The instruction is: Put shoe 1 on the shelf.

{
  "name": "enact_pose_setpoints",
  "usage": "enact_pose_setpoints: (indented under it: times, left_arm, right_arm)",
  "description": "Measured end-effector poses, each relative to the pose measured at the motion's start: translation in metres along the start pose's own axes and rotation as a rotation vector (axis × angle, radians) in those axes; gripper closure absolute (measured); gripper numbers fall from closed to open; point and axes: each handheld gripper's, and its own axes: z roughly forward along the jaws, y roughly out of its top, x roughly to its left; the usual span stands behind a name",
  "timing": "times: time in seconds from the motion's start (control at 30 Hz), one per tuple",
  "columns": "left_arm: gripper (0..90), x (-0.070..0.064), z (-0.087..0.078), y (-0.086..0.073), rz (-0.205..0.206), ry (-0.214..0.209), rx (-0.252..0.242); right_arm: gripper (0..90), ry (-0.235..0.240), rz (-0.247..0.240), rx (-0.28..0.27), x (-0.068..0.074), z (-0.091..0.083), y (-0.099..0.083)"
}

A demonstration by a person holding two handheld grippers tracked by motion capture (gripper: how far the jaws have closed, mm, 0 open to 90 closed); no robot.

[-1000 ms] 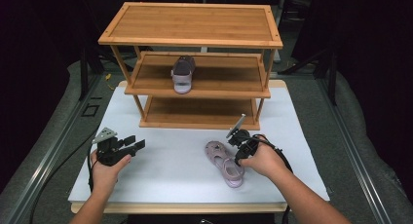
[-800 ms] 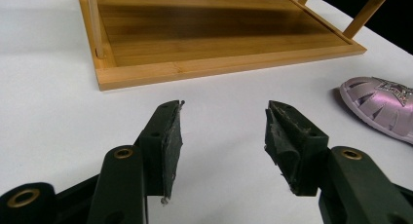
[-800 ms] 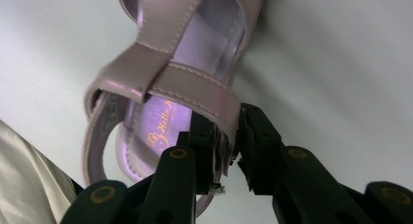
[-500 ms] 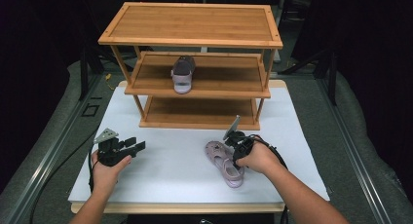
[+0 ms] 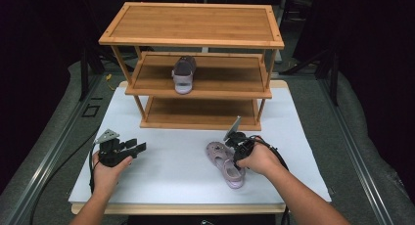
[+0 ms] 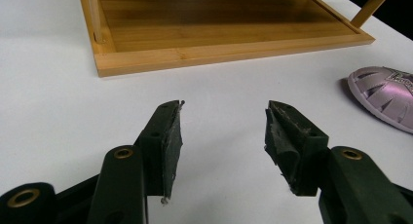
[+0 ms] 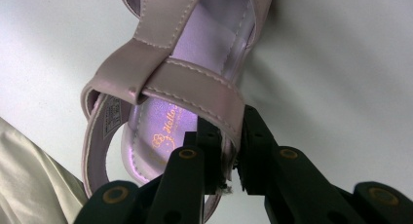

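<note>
A pale pink sandal [image 5: 223,162] lies on the white table [image 5: 171,171], in front of the wooden shelf rack [image 5: 195,27]. My right gripper [image 5: 236,153] is down on it. In the right gripper view, the right gripper [image 7: 234,153] is shut on the sandal's [image 7: 195,83] side strap [image 7: 204,92]. A second, darker sandal [image 5: 183,74] stands on the rack's middle shelf. My left gripper [image 5: 136,147] rests low at the table's left front, open with nothing in it. The left gripper view shows the left gripper [image 6: 224,129] spread wide, with the pink sandal's toe [image 6: 384,95] at the right edge.
The rack has three wooden levels; its bottom shelf [image 6: 219,34] sits just ahead of my left gripper. Black cables trail from both grippers over the table's front edge. Dark floor and grey matting surround the table.
My right hand has shifted a little to the left, onto the pink sandal. The left gripper has stayed where it was.
</note>
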Motion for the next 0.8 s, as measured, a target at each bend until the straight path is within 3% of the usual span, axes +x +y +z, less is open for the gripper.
enact_pose_setpoints:
  times: [0.23, 0.5, 0.67, 0.77, 0.8]
  left_arm:
    - [47.5, 0.001, 0.001, -0.001, -0.006, 0.001, 0.003]
    - [47.5, 0.004, 0.002, -0.002, -0.013, 0.008, 0.007]
    - [47.5, 0.005, 0.001, -0.002, -0.015, 0.010, 0.009]
    - [47.5, 0.005, 0.001, -0.002, -0.018, 0.008, 0.007]
    - [47.4, 0.006, 0.001, -0.002, -0.017, 0.010, 0.005]
  right_arm:
    - [82.2, 0.002, -0.021, -0.014, 0.001, -0.001, -0.001]
    - [82.5, 0.004, -0.010, -0.041, 0.003, -0.004, -0.003]
    - [82.8, 0.038, -0.008, -0.062, 0.006, -0.007, -0.005]
    - [82.9, 0.054, 0.000, -0.107, 0.008, -0.010, -0.009]
    - [82.9, 0.073, 0.008, -0.163, 0.008, -0.014, -0.013]
